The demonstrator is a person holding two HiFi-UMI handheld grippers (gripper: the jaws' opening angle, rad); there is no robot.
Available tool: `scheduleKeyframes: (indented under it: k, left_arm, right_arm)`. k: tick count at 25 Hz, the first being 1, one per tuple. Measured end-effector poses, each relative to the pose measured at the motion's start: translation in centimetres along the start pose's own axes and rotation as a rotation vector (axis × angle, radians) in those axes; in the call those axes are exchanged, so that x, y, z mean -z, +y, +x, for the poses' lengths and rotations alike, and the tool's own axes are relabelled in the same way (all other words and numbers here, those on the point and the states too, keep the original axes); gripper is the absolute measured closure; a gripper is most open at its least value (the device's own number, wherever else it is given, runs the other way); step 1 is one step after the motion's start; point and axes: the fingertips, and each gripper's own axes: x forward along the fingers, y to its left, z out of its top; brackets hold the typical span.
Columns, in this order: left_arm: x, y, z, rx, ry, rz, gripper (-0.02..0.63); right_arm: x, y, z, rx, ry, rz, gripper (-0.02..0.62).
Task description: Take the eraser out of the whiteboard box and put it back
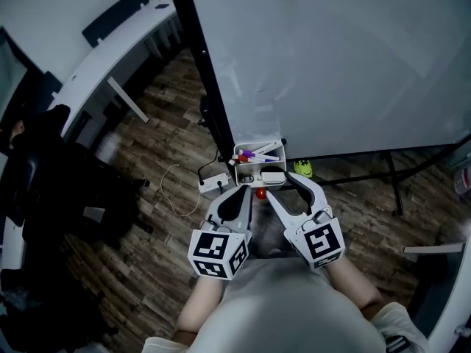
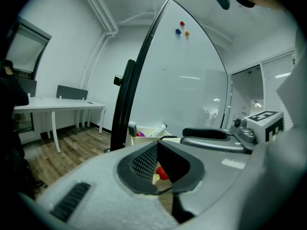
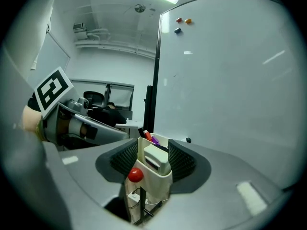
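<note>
Holding pose: forearms tucked in at the waist, left gripper and right gripper side by side, aimed nearly level at the whiteboard box.
Head view only: white adapter with cord on the floor, just left of the left gripper's tips.
Left gripper view: shows the box's marker end ahead; eraser not visible there.
Right gripper view: eraser upright in the box's near pocket, red knob on the box front.
Left gripper: jaws together, nothing between.
Right gripper: jaws wide apart, eraser dead ahead in line between the pads, no visible pressing.
</note>
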Motion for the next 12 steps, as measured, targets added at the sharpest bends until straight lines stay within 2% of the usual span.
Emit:
scheduleKeyframes:
  k: [9, 12]
  left_arm:
    - [0.2, -1.0, -0.7, 0.013, -0.001, 0.002, 0.603]
    - [0.2, -1.3, -1.1, 0.019, -0.009, 0.004, 0.602]
  right_arm:
    - [-0.2, 0.9, -1.6, 0.024, -0.009, -0.003, 0.468]
    - [-0.1, 1.1, -2.1, 0.040, 0.004, 0.034, 0.500]
